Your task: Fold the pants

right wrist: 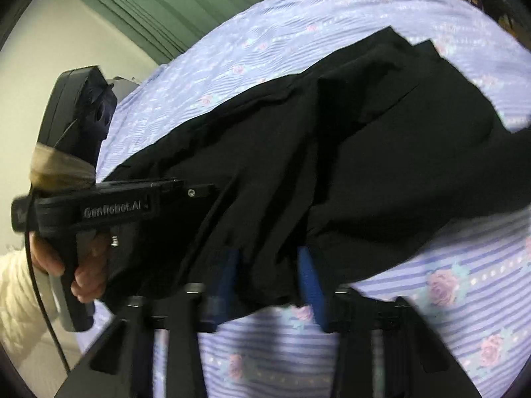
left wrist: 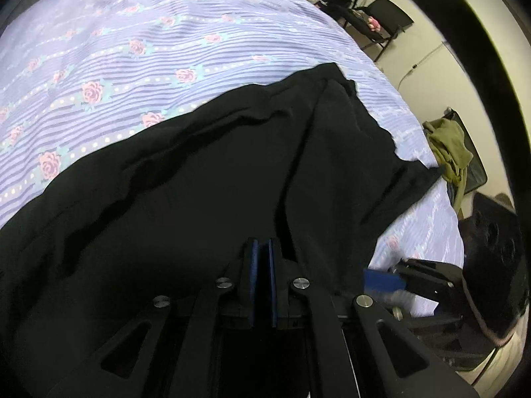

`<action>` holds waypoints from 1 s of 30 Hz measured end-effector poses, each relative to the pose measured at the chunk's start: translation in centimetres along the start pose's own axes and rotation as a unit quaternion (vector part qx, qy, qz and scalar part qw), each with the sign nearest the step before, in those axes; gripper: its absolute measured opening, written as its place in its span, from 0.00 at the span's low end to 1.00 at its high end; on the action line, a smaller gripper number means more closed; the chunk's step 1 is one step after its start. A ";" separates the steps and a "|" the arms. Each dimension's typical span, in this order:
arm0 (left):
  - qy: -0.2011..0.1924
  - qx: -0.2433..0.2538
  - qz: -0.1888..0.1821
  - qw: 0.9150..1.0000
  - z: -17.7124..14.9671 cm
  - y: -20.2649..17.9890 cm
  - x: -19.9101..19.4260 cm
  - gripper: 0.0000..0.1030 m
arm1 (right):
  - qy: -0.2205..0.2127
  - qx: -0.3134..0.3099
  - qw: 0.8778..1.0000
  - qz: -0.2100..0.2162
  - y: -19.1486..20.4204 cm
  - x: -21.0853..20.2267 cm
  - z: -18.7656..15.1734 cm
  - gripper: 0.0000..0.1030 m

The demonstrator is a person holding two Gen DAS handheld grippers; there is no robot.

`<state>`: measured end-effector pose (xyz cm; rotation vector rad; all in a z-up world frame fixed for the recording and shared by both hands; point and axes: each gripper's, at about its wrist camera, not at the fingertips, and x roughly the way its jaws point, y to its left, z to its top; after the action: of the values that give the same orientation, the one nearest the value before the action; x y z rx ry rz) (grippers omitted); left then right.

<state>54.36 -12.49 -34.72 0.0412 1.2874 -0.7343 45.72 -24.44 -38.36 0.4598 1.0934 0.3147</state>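
Note:
Black pants (left wrist: 205, 179) lie rumpled across a lilac bedspread with pink roses (left wrist: 132, 49). My left gripper (left wrist: 263, 248) is shut, its blue pads close together on a fold of the pants near their near edge. In the right wrist view the pants (right wrist: 332, 152) stretch across the bed (right wrist: 431, 315). My right gripper (right wrist: 270, 265) is open, its blue pads apart on either side of the pants' near edge, with cloth between them. The left gripper's body (right wrist: 99, 212) shows at the left, held by a hand (right wrist: 83, 275).
The bed edge falls off to the right in the left wrist view. Beyond it stand black chairs (left wrist: 388, 16) and a chair with an olive garment (left wrist: 451, 149). Green curtains (right wrist: 186, 3) hang behind the bed in the right wrist view.

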 end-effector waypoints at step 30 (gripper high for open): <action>0.026 0.080 0.023 0.996 -8.6 -8.7 -0.3 0.35 | -0.116 0.193 0.943 -0.244 -4.8 -15.1 -9.8 0.37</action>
<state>42.48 -15.49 -34.01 0.2200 1.2710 -0.7989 30.51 -33.60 -32.79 0.5388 0.9990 -0.3929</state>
